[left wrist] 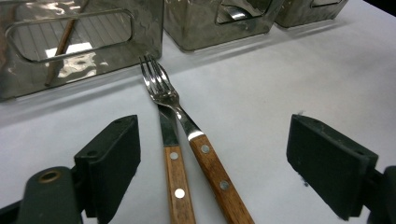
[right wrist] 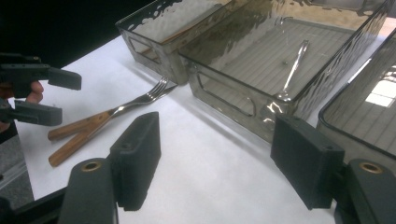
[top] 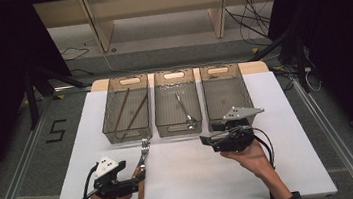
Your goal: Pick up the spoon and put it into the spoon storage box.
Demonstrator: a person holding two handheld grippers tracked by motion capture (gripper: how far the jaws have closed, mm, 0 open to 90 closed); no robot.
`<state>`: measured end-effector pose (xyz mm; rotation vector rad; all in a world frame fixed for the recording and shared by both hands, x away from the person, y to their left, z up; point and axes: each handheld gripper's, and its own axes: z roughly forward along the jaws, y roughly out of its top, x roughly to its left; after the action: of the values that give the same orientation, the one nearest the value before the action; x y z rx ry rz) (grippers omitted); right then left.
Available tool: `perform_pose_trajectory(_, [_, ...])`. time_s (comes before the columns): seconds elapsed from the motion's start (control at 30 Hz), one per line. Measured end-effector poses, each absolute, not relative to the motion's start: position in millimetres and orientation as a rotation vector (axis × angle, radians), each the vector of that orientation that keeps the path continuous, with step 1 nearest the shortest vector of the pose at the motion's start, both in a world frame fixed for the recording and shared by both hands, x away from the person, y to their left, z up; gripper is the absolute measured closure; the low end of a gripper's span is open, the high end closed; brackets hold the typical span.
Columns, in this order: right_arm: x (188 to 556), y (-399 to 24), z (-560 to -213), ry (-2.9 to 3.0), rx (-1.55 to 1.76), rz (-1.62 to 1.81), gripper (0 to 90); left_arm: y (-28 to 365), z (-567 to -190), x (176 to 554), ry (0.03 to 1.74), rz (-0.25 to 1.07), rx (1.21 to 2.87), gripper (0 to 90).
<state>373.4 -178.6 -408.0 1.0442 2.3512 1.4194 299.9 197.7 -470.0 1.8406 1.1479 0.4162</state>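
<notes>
Between left tool point(left wrist: 212, 163) jaws: forks point(left wrist: 187, 154).

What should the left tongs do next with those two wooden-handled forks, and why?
Probably ease forward and close on one handle: the left tongs stand open astride both forks, touching neither. The forks lie crossed on the table, so taking the upper one alone seems wisest.

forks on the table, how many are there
2, both wood-handled. One fork and the other fork lie crossed on the table, heads overlapping, in front of the left bin, between the left gripper's open jaws.
</notes>
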Motion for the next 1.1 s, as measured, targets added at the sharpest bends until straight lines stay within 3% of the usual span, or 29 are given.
perform_pose_trajectory(1.1, [345, -204, -434, 2.28, 1.092, 1.478, 27.4, 174, -469, 302, 1.285, 0.31, 1.998, 20.5])
